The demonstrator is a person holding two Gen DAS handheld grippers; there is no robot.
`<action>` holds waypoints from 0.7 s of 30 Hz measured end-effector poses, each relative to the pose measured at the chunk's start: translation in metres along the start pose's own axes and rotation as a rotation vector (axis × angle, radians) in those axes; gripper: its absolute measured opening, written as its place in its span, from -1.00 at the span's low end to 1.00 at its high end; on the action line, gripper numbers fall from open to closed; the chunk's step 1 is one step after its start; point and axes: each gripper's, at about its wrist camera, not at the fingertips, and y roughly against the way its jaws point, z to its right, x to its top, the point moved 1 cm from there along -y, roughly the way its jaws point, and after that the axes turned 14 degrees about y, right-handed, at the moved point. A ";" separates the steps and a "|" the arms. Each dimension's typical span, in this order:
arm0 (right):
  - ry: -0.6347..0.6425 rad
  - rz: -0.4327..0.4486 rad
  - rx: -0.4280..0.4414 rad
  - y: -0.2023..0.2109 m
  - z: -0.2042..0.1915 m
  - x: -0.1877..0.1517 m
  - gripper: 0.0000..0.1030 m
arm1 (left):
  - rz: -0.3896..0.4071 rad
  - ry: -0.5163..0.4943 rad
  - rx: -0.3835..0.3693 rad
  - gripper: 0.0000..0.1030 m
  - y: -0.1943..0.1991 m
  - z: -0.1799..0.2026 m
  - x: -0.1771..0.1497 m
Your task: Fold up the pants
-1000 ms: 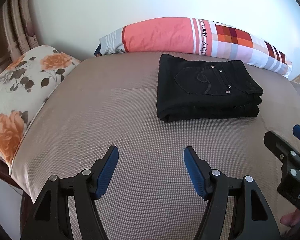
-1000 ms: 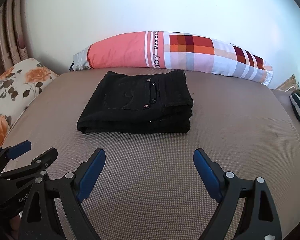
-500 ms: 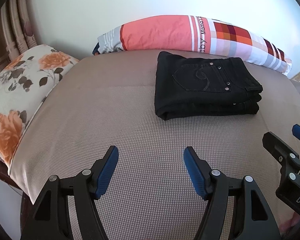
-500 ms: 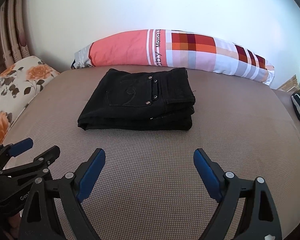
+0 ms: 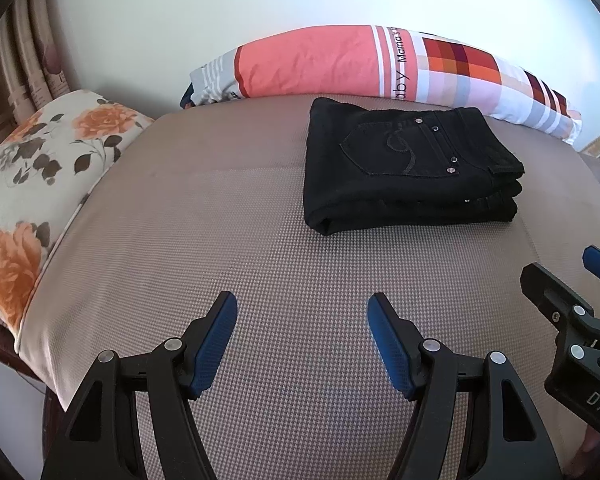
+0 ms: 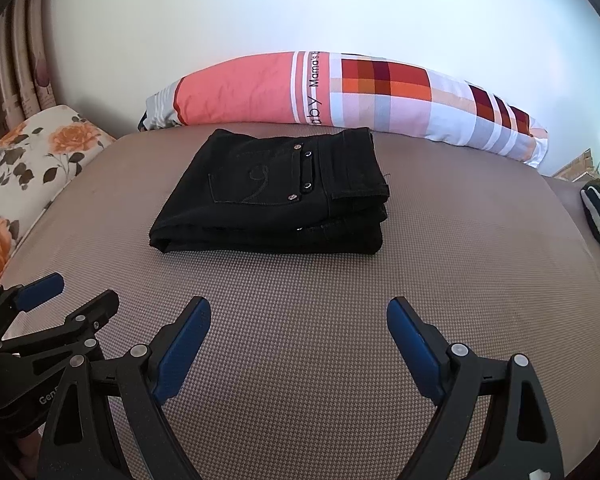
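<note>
Beyond both open grippers — apparently untouched — lie folded pants [image 5: 408,172].

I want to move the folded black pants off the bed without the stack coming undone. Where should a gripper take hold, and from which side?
Probably the rounded folded edge of the black pants, approached from the floral pillow side. There the layers are joined; at the opposite end they lie as separate open edges that could slip apart. The open left gripper is nearer that side.
</note>
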 end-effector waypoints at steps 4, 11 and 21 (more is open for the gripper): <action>-0.006 -0.005 0.003 -0.001 0.001 -0.002 0.71 | -0.001 -0.004 -0.001 0.33 -0.001 0.001 -0.001; -0.009 -0.012 0.009 -0.001 0.003 -0.004 0.71 | -0.001 -0.007 0.001 0.33 -0.002 0.001 -0.003; -0.006 -0.032 0.009 -0.004 0.004 -0.003 0.72 | 0.001 -0.013 0.007 0.33 -0.002 0.003 -0.004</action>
